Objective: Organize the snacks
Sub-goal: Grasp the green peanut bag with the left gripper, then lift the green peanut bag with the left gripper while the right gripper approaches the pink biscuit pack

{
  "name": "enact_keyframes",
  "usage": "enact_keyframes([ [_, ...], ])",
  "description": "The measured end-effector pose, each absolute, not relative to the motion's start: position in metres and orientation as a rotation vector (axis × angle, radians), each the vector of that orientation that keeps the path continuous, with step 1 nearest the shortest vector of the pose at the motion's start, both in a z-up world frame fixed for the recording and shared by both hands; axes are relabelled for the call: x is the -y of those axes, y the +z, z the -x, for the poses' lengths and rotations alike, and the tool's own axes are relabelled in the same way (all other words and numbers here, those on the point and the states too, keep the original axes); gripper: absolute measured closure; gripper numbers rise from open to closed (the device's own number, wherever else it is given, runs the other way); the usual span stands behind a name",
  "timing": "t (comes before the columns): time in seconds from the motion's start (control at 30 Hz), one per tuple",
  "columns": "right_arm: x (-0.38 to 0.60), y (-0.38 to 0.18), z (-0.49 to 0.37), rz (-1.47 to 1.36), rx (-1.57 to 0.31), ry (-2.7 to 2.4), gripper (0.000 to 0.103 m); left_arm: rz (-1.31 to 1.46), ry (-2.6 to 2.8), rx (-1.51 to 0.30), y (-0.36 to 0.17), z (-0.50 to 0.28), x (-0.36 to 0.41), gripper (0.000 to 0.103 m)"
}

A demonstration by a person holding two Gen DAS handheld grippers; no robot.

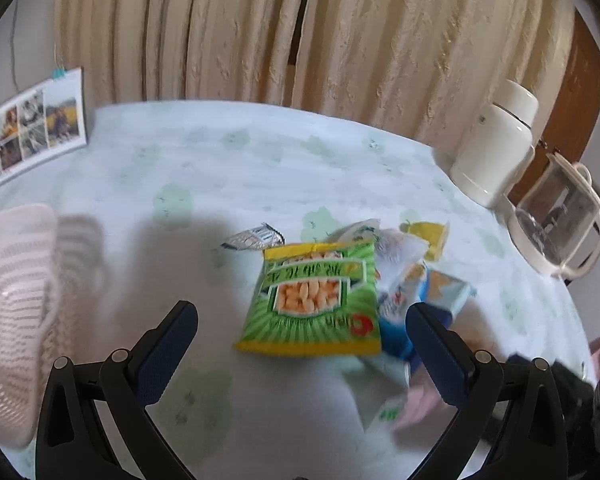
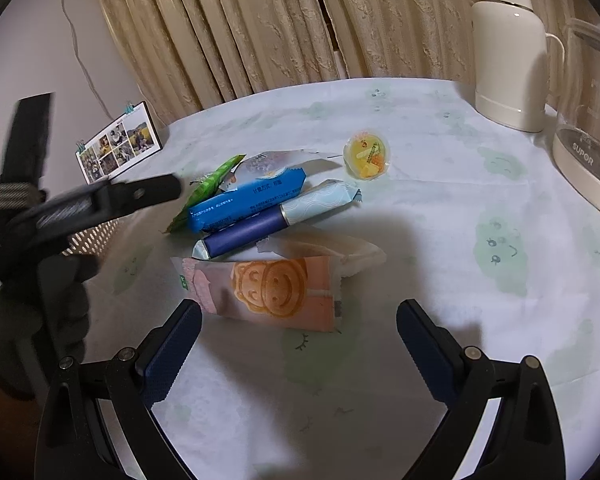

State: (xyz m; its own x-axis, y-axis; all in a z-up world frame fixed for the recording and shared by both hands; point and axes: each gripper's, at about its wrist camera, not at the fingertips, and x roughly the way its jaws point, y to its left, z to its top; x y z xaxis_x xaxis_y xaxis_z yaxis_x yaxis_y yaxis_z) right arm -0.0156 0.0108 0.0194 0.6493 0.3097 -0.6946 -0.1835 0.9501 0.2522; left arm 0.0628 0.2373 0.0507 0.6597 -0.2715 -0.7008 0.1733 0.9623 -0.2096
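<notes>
Left of the left gripper's point(image 1: 302, 320) fingers: pale pink perforated basket point(image 1: 14, 304), on the tablecloth point(image 1: 204, 168), well apart from the snacks. Beyond it, far left: photo calendar point(image 1: 32, 130), standing upright at the cloth's edge.

Between and just ahead of those fingers, which stand wide apart and hold nothing: green peanut packet point(image 1: 314, 300), flat, lying on top of the snack heap. Beyond its far-left corner: small silver wrapper point(image 1: 254, 238). Beside the right finger point(image 1: 436, 344): blue packet point(image 1: 392, 334), partly under the green one, touching or nearly touching the fingertip; blur prevents telling which. Farther right of the heap: yellow jelly cup point(image 1: 430, 238), then white thermos point(image 1: 496, 144) and glass kettle point(image 1: 560, 224) at the cloth's right edge.

Right wrist view, left to right. Far left of the right gripper's point(image 2: 298, 320) fingers: the left gripper, blurred, held by a gloved hand point(image 2: 32, 320). Ahead of the fingers, which are spread wide and empty: pink smiley-biscuit packet point(image 2: 268, 288), nearest, just past the fingertips. Beyond it: dark purple bar point(image 2: 242, 236), crossing under the blue packet; light blue wrapper point(image 2: 320, 200) beside them. Under the pink packet's far right corner: clear-wrapped pale pastry point(image 2: 340, 250). Ahead and right: the jelly cup, apart from the heap.
</notes>
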Motion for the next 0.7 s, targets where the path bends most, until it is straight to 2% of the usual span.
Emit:
enact_keyframes([
  [0.33, -0.007, 0.021, 0.018, -0.187, -0.809, 0.299, 0.005, 0.211, -0.339, -0.895, 0.030, -0.099, -0.233, 0.001],
  [0.43, -0.009, 0.021, 0.019, -0.184, -0.808, 0.300, 0.005, 0.265, -0.364, -0.931, 0.021, -0.105, -0.238, 0.007],
  [0.5, -0.009, 0.021, 0.018, -0.185, -0.808, 0.300, 0.005, 0.313, -0.398, -0.952, 0.015, -0.107, -0.241, 0.017],
  [0.7, -0.008, 0.021, 0.019, -0.182, -0.803, 0.302, 0.005, 0.313, -0.406, -0.935, 0.016, -0.104, -0.242, 0.024],
])
